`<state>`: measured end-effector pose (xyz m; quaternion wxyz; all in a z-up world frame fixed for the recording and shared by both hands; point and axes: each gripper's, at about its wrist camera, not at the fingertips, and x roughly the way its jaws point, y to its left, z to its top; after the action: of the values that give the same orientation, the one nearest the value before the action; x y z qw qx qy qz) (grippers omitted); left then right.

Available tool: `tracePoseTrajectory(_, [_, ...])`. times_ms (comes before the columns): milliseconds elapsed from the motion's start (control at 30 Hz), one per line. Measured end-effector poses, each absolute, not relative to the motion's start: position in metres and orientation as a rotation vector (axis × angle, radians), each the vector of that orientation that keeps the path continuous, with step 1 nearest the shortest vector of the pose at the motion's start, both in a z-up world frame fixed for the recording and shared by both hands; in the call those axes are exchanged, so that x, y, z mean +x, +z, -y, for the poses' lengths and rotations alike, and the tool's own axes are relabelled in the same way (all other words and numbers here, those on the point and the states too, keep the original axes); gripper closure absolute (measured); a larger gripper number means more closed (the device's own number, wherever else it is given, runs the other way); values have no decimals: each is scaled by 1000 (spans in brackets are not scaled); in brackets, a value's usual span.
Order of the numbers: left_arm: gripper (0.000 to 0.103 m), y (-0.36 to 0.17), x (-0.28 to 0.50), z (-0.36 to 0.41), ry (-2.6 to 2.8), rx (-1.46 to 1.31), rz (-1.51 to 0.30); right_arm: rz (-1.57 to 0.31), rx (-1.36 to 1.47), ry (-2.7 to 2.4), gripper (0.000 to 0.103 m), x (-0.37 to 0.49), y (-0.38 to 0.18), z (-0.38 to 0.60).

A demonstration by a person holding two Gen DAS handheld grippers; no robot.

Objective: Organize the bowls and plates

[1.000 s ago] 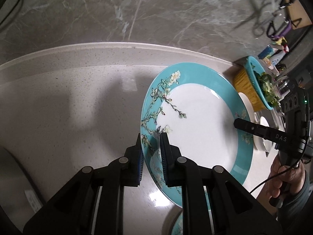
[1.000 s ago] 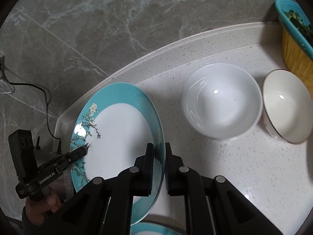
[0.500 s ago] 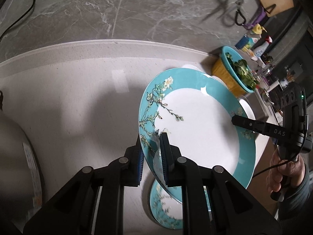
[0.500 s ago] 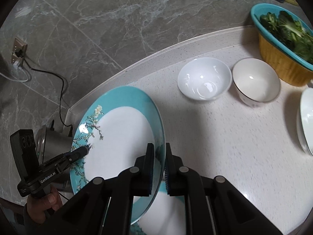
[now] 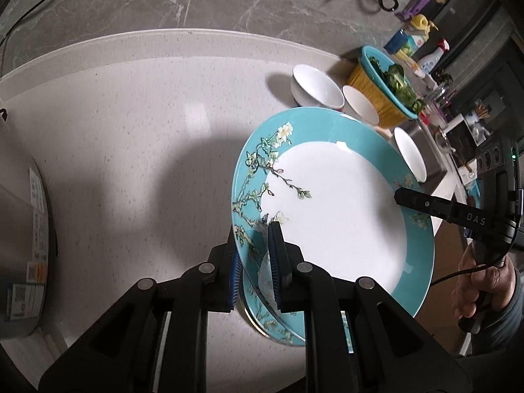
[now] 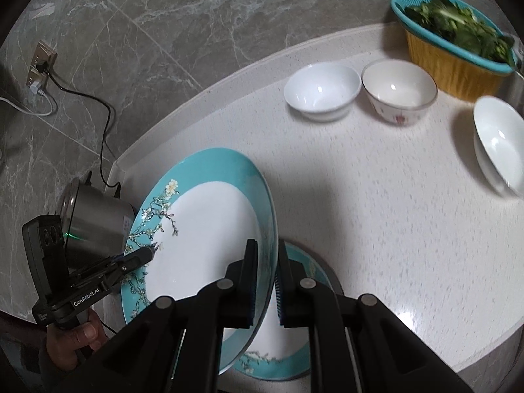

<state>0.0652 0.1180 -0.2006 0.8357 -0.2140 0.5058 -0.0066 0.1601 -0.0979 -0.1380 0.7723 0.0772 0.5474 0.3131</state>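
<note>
While carried over the pale speckled surface (image 6: 376,213), tilted big teal plate (image 5: 334,203) up in the air, pinched on opposite rims for balance. Directly below, a matching second plate (image 6: 294,353) lying flat, likely the stack to land on. Off to the far side, three bowls: white bowl (image 6: 322,90), gold-rimmed bowl (image 6: 398,90), third bowl (image 6: 499,140), all waiting. Left gripper (image 5: 253,258) pressed onto the blossom-painted rim; right gripper (image 6: 263,281) clamped on the opposite edge.
</note>
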Motion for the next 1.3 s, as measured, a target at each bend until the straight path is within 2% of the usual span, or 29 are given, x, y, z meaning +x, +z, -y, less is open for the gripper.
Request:
tracePoseTrajectory(767, [88,-289,42,-83,-61,-360,-1159,-1205,123,590,90,119,-216,125])
tracePoseTrajectory(1300, [86,-296,62,-63,-90,-236,-1145,-1171,65,581,87,109,-234,129])
